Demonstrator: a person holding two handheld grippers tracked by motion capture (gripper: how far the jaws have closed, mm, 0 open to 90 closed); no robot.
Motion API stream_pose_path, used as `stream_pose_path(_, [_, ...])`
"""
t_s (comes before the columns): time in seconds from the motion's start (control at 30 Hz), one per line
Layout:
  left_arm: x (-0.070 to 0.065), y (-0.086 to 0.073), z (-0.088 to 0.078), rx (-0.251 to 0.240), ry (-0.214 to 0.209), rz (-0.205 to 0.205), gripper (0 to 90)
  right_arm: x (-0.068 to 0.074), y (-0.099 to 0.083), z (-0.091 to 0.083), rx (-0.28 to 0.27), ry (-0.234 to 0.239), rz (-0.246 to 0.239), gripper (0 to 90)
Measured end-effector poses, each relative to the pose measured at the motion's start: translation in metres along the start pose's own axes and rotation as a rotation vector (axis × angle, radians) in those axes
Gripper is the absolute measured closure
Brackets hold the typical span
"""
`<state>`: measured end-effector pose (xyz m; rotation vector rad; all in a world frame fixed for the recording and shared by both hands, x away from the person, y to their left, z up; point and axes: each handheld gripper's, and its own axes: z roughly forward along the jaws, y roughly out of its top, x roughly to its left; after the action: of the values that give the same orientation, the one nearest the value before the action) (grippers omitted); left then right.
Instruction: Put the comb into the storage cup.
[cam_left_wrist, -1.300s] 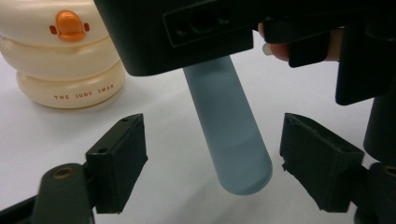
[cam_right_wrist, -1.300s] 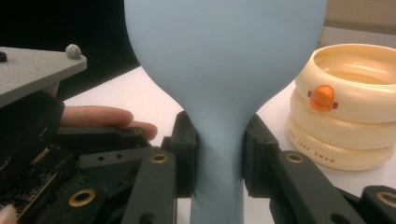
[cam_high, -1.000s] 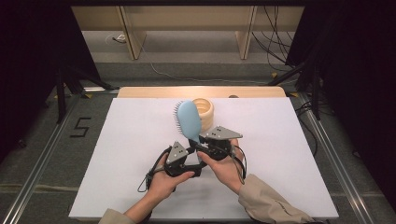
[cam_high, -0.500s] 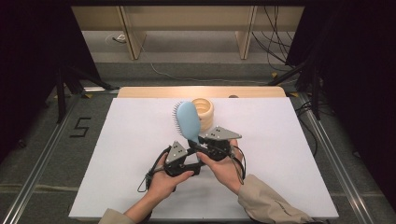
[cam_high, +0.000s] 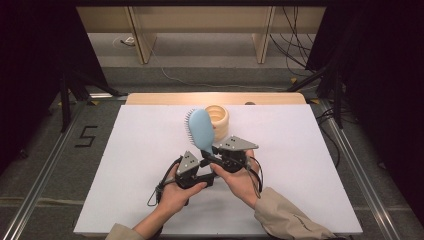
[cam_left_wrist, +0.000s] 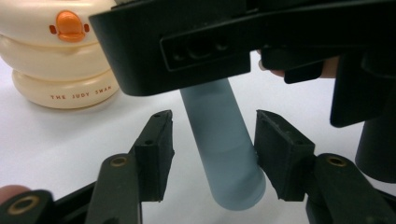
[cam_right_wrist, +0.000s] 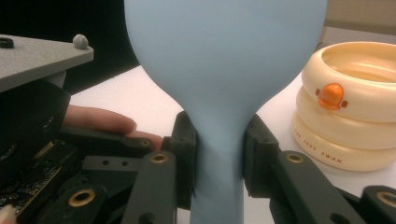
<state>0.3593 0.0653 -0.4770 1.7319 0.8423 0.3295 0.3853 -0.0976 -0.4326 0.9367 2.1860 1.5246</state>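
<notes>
**Blue hairbrush held upright between two hand-held grippers**

In the high view, two hands meet near the middle of the white table (cam_high: 125, 165); the left gripper (cam_high: 196, 170) sits just left of the right gripper (cam_high: 220, 155), the two nearly touching; a light blue hairbrush (cam_high: 201, 131) rises from them, its head tilted toward the far side, bristles facing left; a cream ringed container (cam_high: 220, 116) stands just behind the brush head.

In the left gripper view, the jaws stand apart on either side of the brush handle (cam_left_wrist: 222, 144); the right-hand pad (cam_left_wrist: 280, 154) touches the handle while the other is clear of it; the container (cam_left_wrist: 60, 51) lies far left, lettered "THE JUDY SWAN".

In the right gripper view, the jaws are clamped on the brush's neck (cam_right_wrist: 219, 154), both pads pressing it; the container (cam_right_wrist: 355, 112) stands to the right, carrying an orange duck mark (cam_right_wrist: 331, 96).
</notes>
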Motion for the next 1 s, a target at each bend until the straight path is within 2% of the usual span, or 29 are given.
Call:
stream_pose_path(0.63, [0.0014,0.0004,-0.0010,-0.015,-0.014,-0.023,59.8,0.0026,-0.0014,0.0015,-0.006,0.000,-0.002,70.2])
stream_pose_path(0.77, [0.0024,0.0001,-0.0014,-0.016,-0.012,-0.039,61.1,0.0028,-0.0018,0.0018,-0.008,0.001,-0.006,70.2])
stream_pose_path(1.0, [0.0063,0.0003,-0.0034,-0.028,-0.016,-0.091,64.8,0.0034,-0.0010,0.0013,-0.013,0.005,-0.008,70.0])
